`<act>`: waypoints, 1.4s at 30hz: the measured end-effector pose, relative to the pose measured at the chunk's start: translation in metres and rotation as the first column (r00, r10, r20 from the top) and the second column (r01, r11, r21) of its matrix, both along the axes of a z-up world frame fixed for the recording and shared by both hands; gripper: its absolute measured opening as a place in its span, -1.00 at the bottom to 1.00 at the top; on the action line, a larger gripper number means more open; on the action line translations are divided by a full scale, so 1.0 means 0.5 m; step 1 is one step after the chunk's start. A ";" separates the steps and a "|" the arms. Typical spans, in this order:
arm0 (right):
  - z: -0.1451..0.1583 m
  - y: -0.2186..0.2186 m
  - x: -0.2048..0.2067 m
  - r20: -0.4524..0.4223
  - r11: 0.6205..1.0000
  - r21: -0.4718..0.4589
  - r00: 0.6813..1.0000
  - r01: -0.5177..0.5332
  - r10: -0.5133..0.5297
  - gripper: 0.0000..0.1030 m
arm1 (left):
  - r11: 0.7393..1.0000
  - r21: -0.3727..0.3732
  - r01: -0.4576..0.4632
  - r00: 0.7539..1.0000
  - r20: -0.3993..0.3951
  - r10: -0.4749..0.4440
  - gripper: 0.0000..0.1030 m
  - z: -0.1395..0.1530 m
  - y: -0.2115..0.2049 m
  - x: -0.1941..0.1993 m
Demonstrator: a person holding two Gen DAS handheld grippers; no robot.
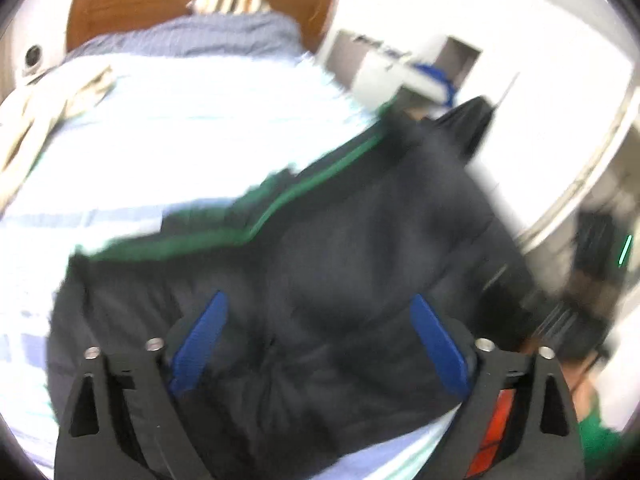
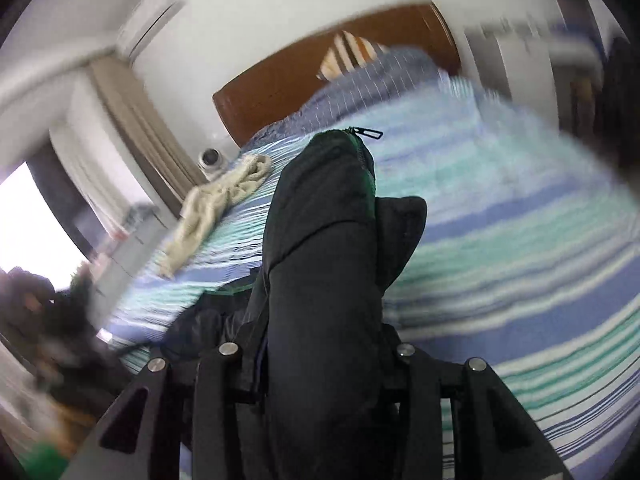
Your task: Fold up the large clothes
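Observation:
A dark navy padded jacket (image 1: 360, 240) with a green trim along its edge lies on a striped bed (image 1: 180, 140). My left gripper (image 1: 318, 308) hovers over the jacket with its blue fingers (image 1: 200, 336) spread wide and nothing between them. In the right wrist view, a fold of the jacket (image 2: 324, 260), with a zipper pull at its tip, rises between the fingers of my right gripper (image 2: 320, 360), which is shut on it and holds it above the bed (image 2: 520, 240). The right fingertips are hidden by the cloth.
A beige garment (image 2: 216, 208) lies crumpled near the bed's left edge. A wooden headboard (image 2: 280, 80), striped pillow (image 2: 348, 56) and blue-grey quilt (image 1: 192, 36) are at the far end. A white shelf unit (image 1: 400, 64) stands beside the bed. A person (image 1: 588, 360) is at the right edge.

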State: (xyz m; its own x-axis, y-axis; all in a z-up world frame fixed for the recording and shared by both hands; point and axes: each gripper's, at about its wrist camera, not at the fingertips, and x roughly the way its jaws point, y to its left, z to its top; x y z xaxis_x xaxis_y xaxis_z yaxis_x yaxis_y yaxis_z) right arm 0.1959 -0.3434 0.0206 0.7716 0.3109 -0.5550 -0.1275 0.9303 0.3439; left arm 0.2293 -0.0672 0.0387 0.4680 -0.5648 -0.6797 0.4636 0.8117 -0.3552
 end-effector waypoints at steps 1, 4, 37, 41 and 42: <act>0.015 0.035 -0.003 0.029 0.999 -0.053 1.000 -0.007 0.009 -0.27 | 0.999 -0.001 0.040 0.999 0.002 -0.040 0.91 0.036 -0.006 0.007; 0.037 0.172 -0.028 0.114 0.965 -0.259 0.991 -0.032 0.063 -0.27 | 0.988 0.024 0.152 0.987 -0.055 -0.151 0.91 0.081 -0.042 0.034; -0.096 0.252 0.048 -0.007 0.843 0.197 0.859 -0.500 0.512 -0.04 | 0.962 0.272 -0.036 0.970 -0.222 0.099 -0.26 -0.096 0.208 0.111; -0.128 0.348 0.080 -0.059 0.839 0.121 0.840 -0.531 0.540 -0.08 | 0.968 0.203 -0.151 0.932 -0.298 0.208 -0.17 -0.141 0.282 0.133; -0.130 0.358 0.081 -0.061 0.840 0.102 0.839 -0.533 0.540 -0.08 | 0.966 0.189 -0.176 0.922 -0.312 0.230 -0.14 -0.153 0.292 0.135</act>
